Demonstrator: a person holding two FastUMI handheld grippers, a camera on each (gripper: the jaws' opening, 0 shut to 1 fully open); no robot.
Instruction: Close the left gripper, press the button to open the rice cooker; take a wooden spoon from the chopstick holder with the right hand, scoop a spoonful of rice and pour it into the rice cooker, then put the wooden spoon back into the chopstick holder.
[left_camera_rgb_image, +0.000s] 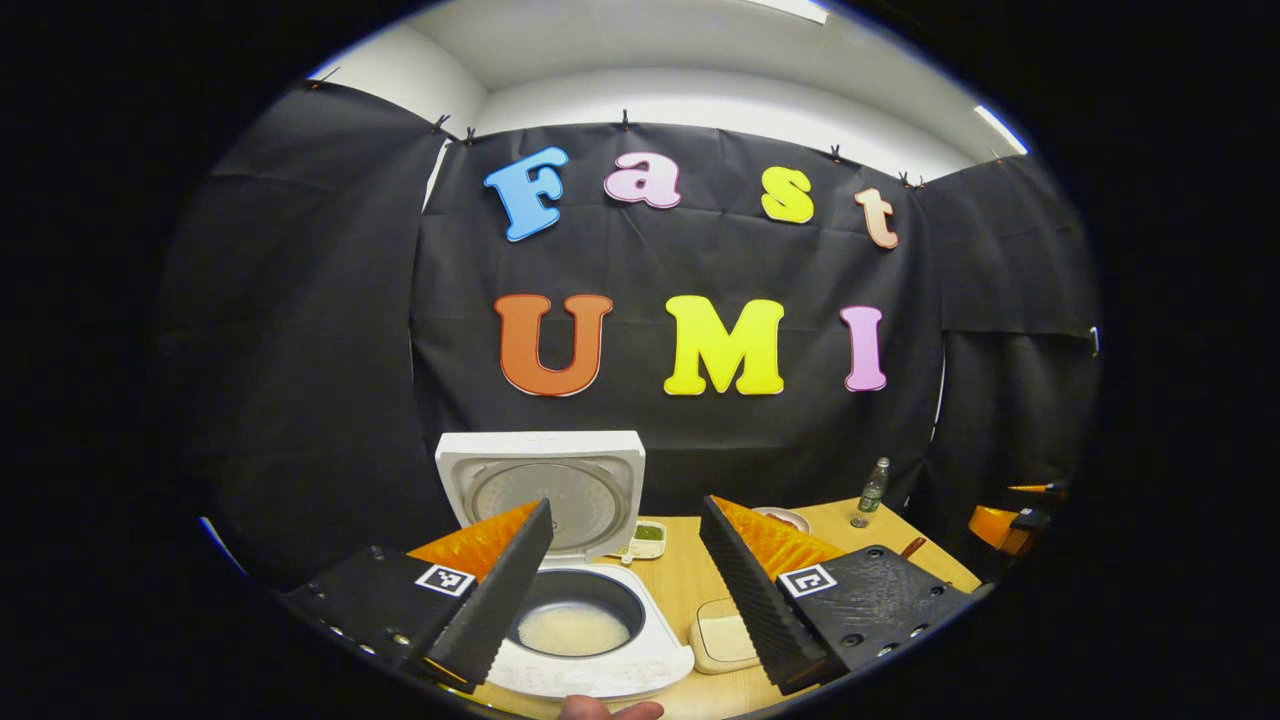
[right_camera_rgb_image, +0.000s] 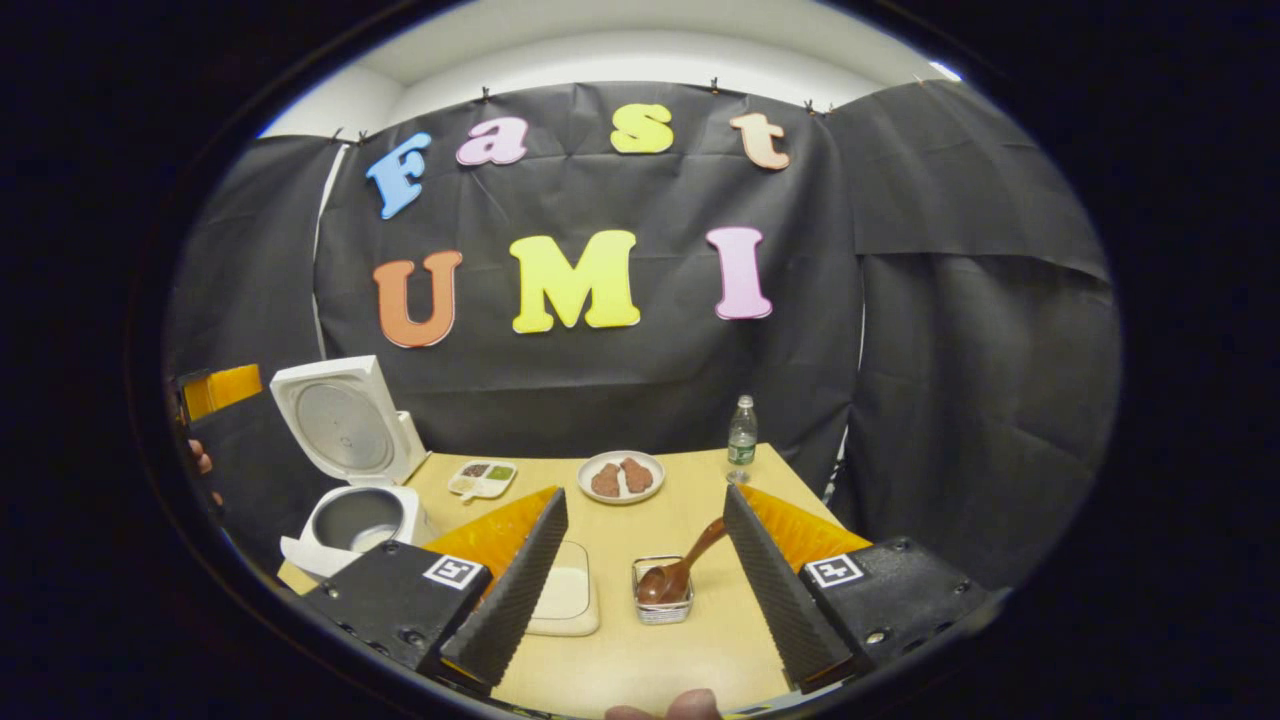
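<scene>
The white rice cooker (left_camera_rgb_image: 590, 600) sits low in the left gripper view with its lid standing upright behind the dark inner pot, and a pale layer of rice shows at the bottom of that pot. The left gripper (left_camera_rgb_image: 625, 570) hangs above it with its jaws spread wide and nothing between them. In the right gripper view the cooker (right_camera_rgb_image: 350, 520) stands at lower left on the light wooden table (right_camera_rgb_image: 690, 490).

The right gripper (right_camera_rgb_image: 645, 560) is also wide open and empty. Just ahead of it, low in the centre of the frame, stands the small wire-mesh chopstick holder (right_camera_rgb_image: 662, 605), and the brown wooden spoon (right_camera_rgb_image: 685, 570) rests in it, bowl down in the holder and handle leaning up and to the right, its tip close to the right-hand finger. The spoon lies between the two fingers' lines, nearer the right one, with its long axis slanting from lower left to upper right.

Judging by the rice in the pot and the spoon in the holder, the task looks finished or close to it. If the spoon must be taken, the right gripper is far nearer, and its jaws should close across the slanted handle.

A shallow cream-coloured rectangular dish (right_camera_rgb_image: 565, 595) sits just left of the holder.
</scene>
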